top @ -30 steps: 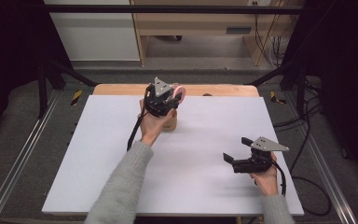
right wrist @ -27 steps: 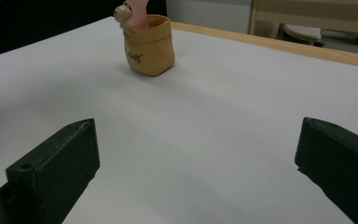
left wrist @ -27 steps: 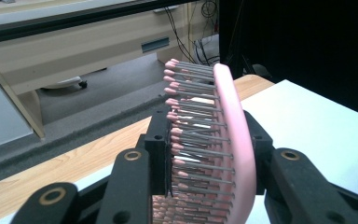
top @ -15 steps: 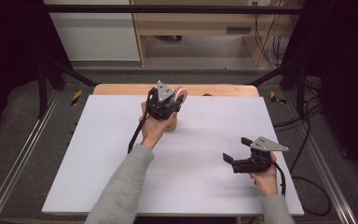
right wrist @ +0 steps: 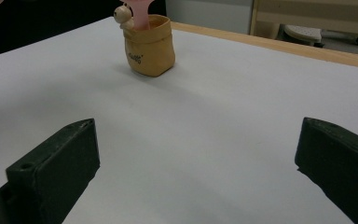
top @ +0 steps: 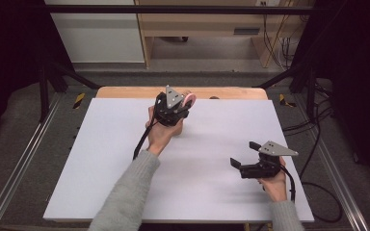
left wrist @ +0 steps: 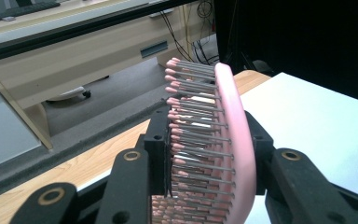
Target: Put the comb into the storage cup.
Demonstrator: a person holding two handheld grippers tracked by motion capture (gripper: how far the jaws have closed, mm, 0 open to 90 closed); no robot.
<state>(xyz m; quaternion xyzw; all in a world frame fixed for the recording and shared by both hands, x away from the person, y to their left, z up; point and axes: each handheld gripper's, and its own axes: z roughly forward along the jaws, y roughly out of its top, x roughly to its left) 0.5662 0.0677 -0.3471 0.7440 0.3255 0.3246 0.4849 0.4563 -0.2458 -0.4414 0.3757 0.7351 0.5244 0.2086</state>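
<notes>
Two grippers: one loaded, one idle.
Left gripper (top: 177,107): clamped on pink hairbrush (left wrist: 214,140), handle end lowered into yellow pouch (right wrist: 150,44) near table's (top: 101,159) far edge.
Right gripper (top: 243,156): spread wide, empty.
Remaining: likely only letting go.

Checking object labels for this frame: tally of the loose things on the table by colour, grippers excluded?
Pink: 1, the hairbrush, clamped in the left gripper, its handle down in the pouch.
Tan-yellow: 1, the small pouch, standing on the white table.
Total: 2.
The right gripper is open with nothing between its jaws.
</notes>
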